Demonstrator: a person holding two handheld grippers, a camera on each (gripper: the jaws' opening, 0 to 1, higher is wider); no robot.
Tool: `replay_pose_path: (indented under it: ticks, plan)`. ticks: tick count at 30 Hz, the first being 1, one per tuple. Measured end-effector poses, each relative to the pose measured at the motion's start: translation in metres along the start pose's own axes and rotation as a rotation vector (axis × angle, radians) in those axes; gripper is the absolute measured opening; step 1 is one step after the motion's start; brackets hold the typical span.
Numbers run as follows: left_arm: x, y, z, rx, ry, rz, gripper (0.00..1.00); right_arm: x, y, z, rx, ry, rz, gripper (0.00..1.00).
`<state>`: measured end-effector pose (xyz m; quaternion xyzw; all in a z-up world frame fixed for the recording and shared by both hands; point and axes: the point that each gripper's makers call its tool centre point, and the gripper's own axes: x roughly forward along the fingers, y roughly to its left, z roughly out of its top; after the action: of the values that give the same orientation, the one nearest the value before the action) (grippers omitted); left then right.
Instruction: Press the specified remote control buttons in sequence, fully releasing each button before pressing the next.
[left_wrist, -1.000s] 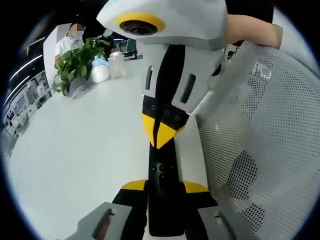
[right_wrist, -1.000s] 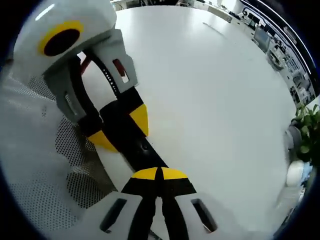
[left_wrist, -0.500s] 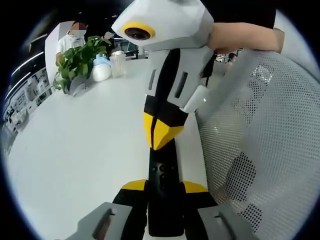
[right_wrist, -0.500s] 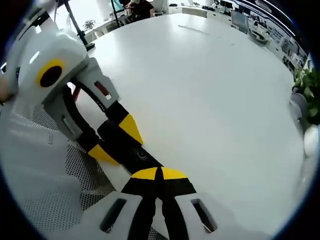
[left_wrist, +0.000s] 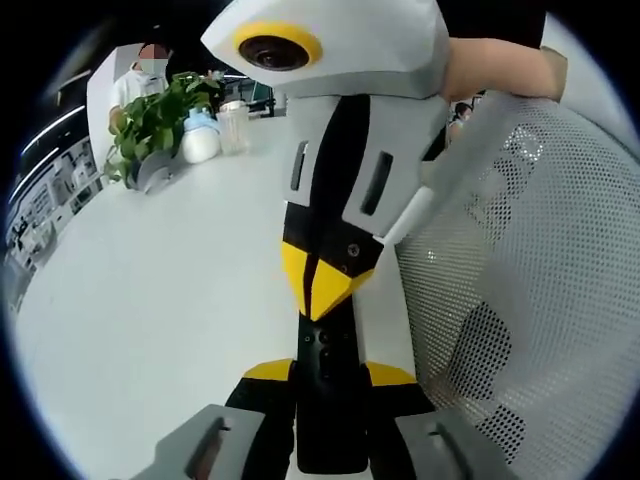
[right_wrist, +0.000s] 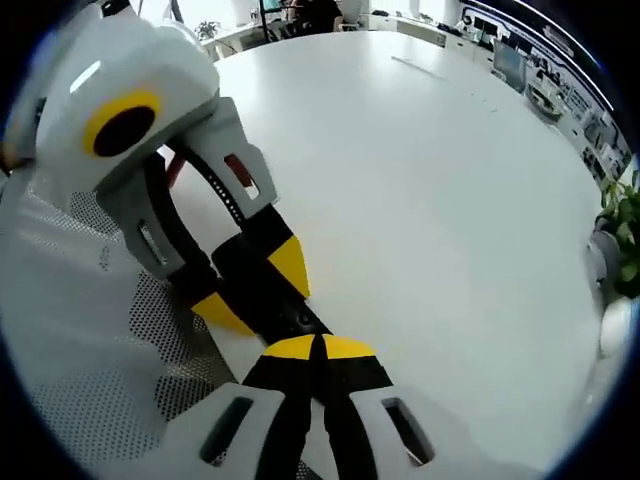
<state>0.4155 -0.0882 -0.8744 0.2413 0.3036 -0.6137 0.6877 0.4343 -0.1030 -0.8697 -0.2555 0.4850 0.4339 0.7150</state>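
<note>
My left gripper (left_wrist: 330, 385) holds the black remote control (left_wrist: 327, 370) clamped between its jaws, over the white table (left_wrist: 150, 300) and just beside the white mesh chair back (left_wrist: 520, 300). My right gripper (right_wrist: 318, 350) has its jaws together, the yellow tips meeting in one point, and this point is down on the face of the remote near the top buttons. Half a second ago the tip was higher, clear of the remote, and one second ago it was low as now. So I judge that one press was released fully and the next press in the sequence is now made. Which button is under the tip I cannot tell. The potted plant (left_wrist: 150, 125) and the bottles (left_wrist: 215, 135) stand far on the table, well apart.
</note>
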Motion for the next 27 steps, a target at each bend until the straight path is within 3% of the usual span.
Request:
replay_pose_path:
  ticks: [3, 10, 13, 16, 19, 27]
  plan:
    - [0.000, 0.000, 0.000, -0.001, -0.002, 0.000, 0.25, 0.000, 0.000, -0.001, -0.008, 0.014, 0.001, 0.00]
    - [0.000, 0.000, 0.000, 0.005, -0.001, 0.004, 0.25, -0.001, -0.003, -0.002, 0.100, 0.006, 0.053, 0.00]
    - [0.000, 0.000, 0.000, -0.002, -0.004, 0.001, 0.25, -0.002, -0.002, -0.002, 0.127, -0.041, 0.045, 0.00]
    - [0.000, 0.001, 0.000, -0.001, -0.005, 0.001, 0.25, -0.003, -0.003, -0.001, 0.225, -0.089, 0.055, 0.00]
    - [0.000, 0.001, 0.000, 0.010, -0.003, 0.000, 0.25, -0.005, 0.003, -0.007, 0.226, -0.040, 0.089, 0.00]
    - [0.000, 0.001, 0.000, 0.002, -0.011, -0.008, 0.25, -0.006, 0.010, -0.008, 0.128, -0.023, 0.070, 0.00]
